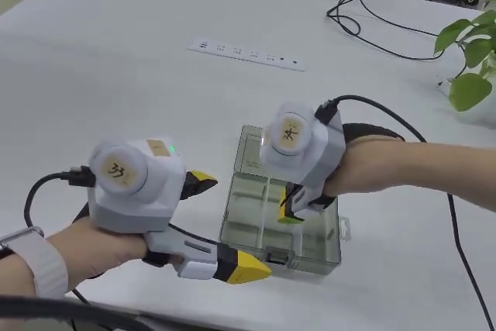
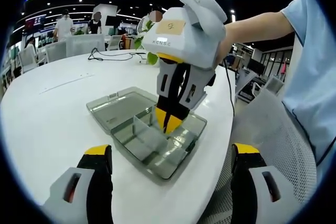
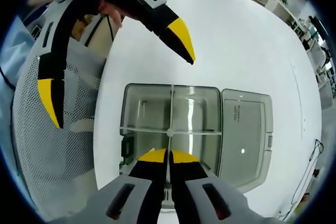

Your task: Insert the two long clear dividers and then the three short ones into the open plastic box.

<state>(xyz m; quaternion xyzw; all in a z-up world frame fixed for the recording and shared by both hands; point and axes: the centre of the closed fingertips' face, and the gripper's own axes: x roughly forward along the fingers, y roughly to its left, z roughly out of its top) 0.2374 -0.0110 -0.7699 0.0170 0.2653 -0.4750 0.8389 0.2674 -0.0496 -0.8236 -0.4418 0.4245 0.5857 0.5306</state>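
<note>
While the right gripper [image 3: 168, 156] points down into the box [image 3: 125, 108], its jaws are pinched together on the top edge of a thin clear divider [image 3: 171, 106]. That divider stands in the box and runs down its middle. A second divider [image 3: 147, 130] crosses it, so the box is cut into smaller rooms.

I think the job is partly done. Two clear walls are standing. I cannot tell if the held one sits all the way down in its slots. I also cannot tell which of the two is long and which is short. More dividers should be left to put in.

The left gripper [image 1: 227, 224] hangs just beside the box on its near-left side. Its jaws are wide apart with nothing in them.

The box sits near the front edge of the table [image 1: 116, 52], so a hard push could slide it toward that edge. Its lid [image 3: 247, 129] lies flat and open on the far side. The slots look thin, so each divider must go in straight. Bare table to the left gives lots of room to move. A power strip [image 1: 248, 54], a black cable [image 1: 372, 21] and a plant [image 1: 469, 60] are well apart from the work.
</note>
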